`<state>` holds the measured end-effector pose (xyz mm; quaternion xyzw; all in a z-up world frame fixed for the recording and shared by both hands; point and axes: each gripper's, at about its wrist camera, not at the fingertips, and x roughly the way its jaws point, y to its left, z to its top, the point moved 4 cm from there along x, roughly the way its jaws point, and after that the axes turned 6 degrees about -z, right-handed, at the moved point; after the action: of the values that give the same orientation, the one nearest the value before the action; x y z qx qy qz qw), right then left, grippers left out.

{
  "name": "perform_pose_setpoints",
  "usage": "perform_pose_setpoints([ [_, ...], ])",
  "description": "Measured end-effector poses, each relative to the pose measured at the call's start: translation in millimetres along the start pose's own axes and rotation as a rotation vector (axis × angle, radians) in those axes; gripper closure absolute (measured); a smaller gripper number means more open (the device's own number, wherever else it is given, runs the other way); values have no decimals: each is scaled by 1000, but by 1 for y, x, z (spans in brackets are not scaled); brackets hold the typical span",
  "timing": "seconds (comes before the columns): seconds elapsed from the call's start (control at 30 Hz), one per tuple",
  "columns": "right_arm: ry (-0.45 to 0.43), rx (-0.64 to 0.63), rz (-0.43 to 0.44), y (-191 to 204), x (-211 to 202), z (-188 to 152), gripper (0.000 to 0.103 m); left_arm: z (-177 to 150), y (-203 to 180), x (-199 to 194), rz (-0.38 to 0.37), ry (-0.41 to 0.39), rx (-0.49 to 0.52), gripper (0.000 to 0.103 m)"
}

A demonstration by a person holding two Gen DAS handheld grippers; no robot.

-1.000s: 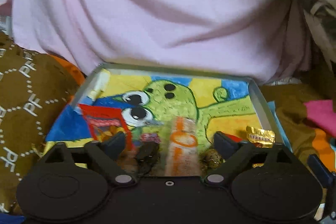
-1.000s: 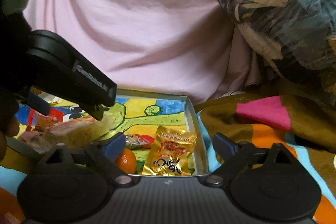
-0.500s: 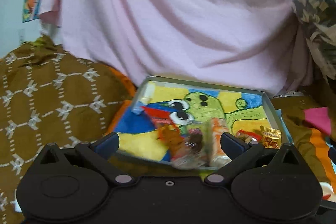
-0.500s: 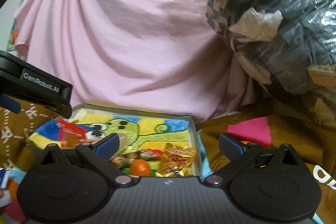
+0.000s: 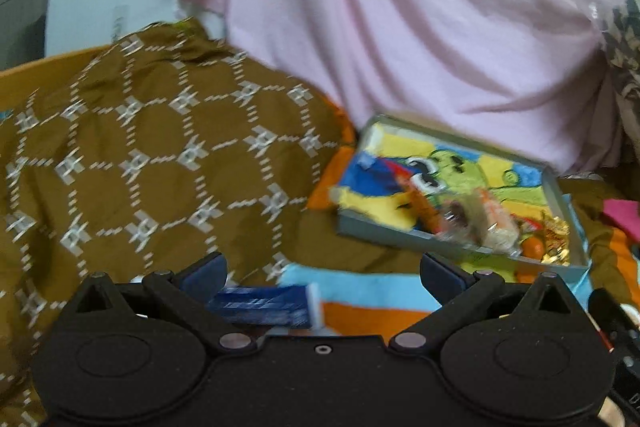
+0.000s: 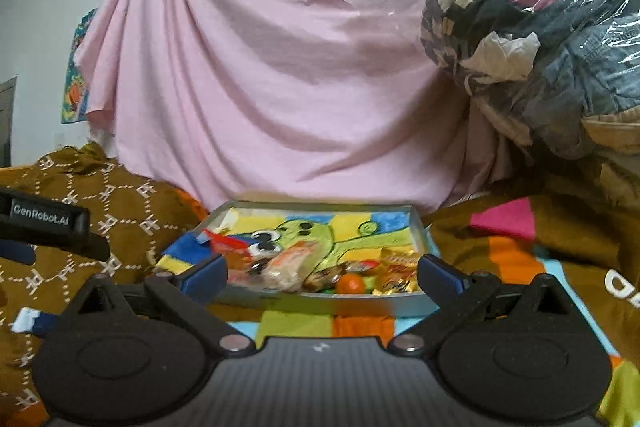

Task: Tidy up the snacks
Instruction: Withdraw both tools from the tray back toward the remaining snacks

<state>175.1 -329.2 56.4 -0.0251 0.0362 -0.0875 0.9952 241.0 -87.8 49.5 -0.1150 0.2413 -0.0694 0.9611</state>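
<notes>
As both grippers came back from the tray [image 6: 316, 301], we logged a clear change vs. a sec ago: then the left fingers sat right over the snacks inside it, w/ a clear-wrapped orange-print pack between them; now the left gripper [image 5: 322, 273] was well short of the tray, which lay ahead and off to the right of its fingers. Left jaws stood wide apart, nothing pinched. A blue wrapped packet [image 5: 262, 303] lay on the blanket just under/between the left fingers, nearer the left one; can't tell if touching.

Right gripper [image 6: 322, 273] also spread wide, empty. Tray was straight ahead beyond its fingertips, apart from them. Inside, toward the near edge: clear-wrapped pack [image 6: 290, 265], small orange fruit [image 6: 350, 283], gold packet [image 6: 398, 267], red packet [image 6: 226, 245].

Our read: pack was dropped off in the tray, so that placement looked done. The blue packet outside the tray seemed the likely next pick for the left side, prob. one item left to gather there.
</notes>
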Motion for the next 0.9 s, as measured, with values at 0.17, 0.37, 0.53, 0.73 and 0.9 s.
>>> perform_pose_setpoints([
  [0.17,17,-47,27,18,-21,-8,0,-19,27,-13,27,27,-16,1],
  [0.37,31,-75,94,40,-51,-18,0,-38,46,-25,39,46,-8,1],
  [0.53,61,-115,124,54,-70,-26,0,-54,55,-32,55,61,5,1],
  [0.73,202,-119,141,59,-72,-45,0,-77,63,-34,51,114,-4,1],
  [0.9,297,-132,142,61,-72,-59,0,-91,65,-37,39,140,8,1],
])
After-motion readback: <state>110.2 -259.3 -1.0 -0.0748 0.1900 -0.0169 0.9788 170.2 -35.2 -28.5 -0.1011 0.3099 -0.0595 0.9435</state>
